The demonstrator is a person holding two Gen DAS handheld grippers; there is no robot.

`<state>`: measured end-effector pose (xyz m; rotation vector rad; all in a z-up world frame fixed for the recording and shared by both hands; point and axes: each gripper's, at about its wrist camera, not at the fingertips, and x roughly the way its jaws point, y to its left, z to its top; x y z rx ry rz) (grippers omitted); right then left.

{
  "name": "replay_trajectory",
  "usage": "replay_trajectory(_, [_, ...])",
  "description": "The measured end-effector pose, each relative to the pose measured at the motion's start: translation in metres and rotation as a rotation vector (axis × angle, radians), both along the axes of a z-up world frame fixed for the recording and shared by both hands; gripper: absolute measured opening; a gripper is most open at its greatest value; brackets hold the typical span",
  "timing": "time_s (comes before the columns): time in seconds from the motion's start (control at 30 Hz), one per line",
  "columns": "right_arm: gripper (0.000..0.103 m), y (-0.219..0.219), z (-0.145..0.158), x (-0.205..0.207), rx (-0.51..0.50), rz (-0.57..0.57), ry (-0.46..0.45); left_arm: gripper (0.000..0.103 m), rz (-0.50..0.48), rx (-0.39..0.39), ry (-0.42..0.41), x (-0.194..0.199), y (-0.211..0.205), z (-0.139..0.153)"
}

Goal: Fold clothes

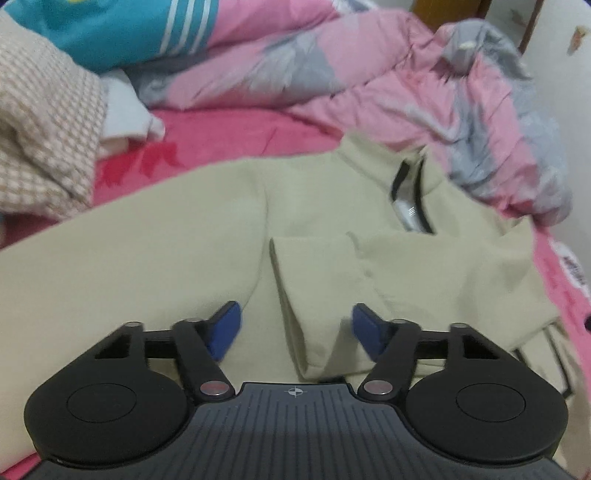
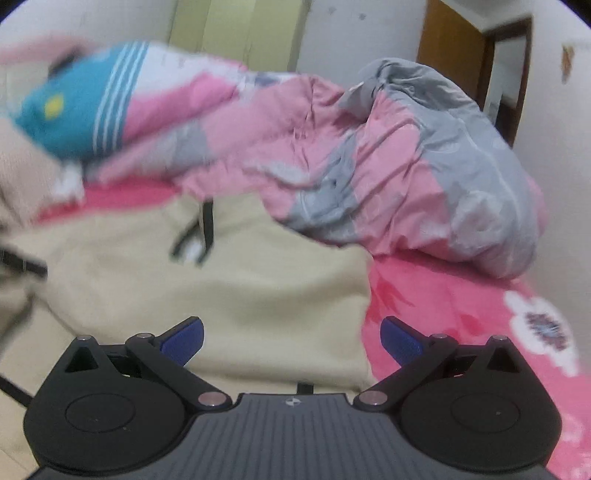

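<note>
On the pink bed [image 1: 236,133] lies a cream top [image 1: 147,251], spread flat. Its collar [image 1: 410,195], with dark trim, points away toward the heaped quilt [image 1: 369,85], so the top runs long from near to far. One sleeve [image 1: 314,288] is folded in over the body and points back at the left claw [image 1: 295,328]. That claw is open, its blue pads on either side of the sleeve end, but whether they touch the cloth is hard to see. The top's near edge is hidden under the claw.

From the right wrist view, the right claw [image 2: 291,341] is wide open and grips nothing. It hangs over the top's right edge [image 2: 364,302], where cream meets pink sheet. This view is blurry, so the collar looks smeared. A checked cloth [image 1: 44,147] and a blue one [image 1: 110,33] sit at the far left, cut off.
</note>
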<state>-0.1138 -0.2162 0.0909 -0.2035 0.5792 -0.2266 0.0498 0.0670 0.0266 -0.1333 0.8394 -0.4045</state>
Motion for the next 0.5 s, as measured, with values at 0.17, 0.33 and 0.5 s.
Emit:
replay_trajectory(0.17, [0.103,0.015,-0.04,0.002,-0.14,-0.07,-0.033,0.044,-0.01,0.016,-0.062,-0.001,-0.011,-0.007])
replay_trajectory(0.33, [0.103,-0.012,-0.065,0.006,-0.088,-0.221,-0.013,0.002,0.029,0.058,-0.138,-0.003,-0.018,-0.006])
replay_trajectory(0.5, [0.103,-0.056,-0.065,-0.005,0.17,-0.327,-0.062,0.0,0.088,0.015,-0.252,-0.018,-0.006,0.018])
